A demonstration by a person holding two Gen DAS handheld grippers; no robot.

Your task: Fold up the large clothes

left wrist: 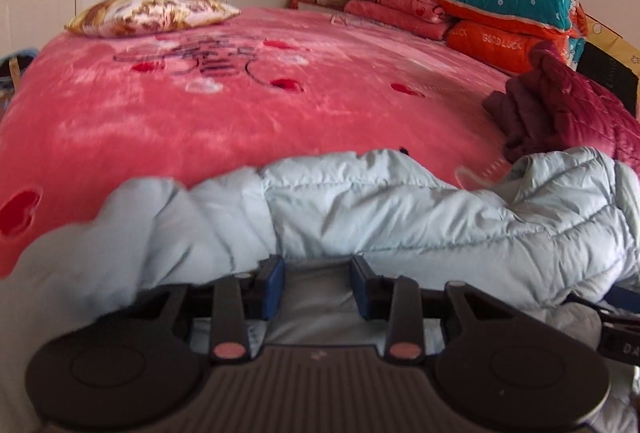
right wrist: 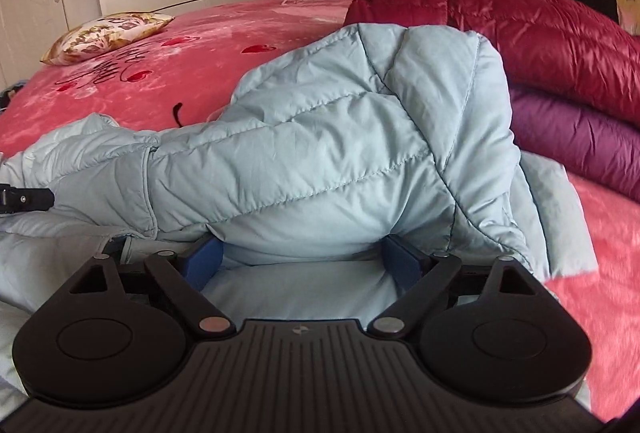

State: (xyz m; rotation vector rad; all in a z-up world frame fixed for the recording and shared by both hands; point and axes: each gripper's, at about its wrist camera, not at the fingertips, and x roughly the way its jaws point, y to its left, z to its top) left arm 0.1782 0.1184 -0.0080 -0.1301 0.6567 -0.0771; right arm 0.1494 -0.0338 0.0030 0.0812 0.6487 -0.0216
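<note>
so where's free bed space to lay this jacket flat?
Free: the pink blanket between the floral pillow and the light blue jacket. Crowded: the right side, with the maroon jacket, purple jacket and the stacked quilts.

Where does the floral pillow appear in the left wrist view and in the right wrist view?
Left wrist view: floral pillow lies upper left, on the far part of the pink blanket.
Right wrist view: floral pillow lies at the left edge, above mid-height.
Shared landmark: the light blue puffer jacket, in front of both cameras.
</note>
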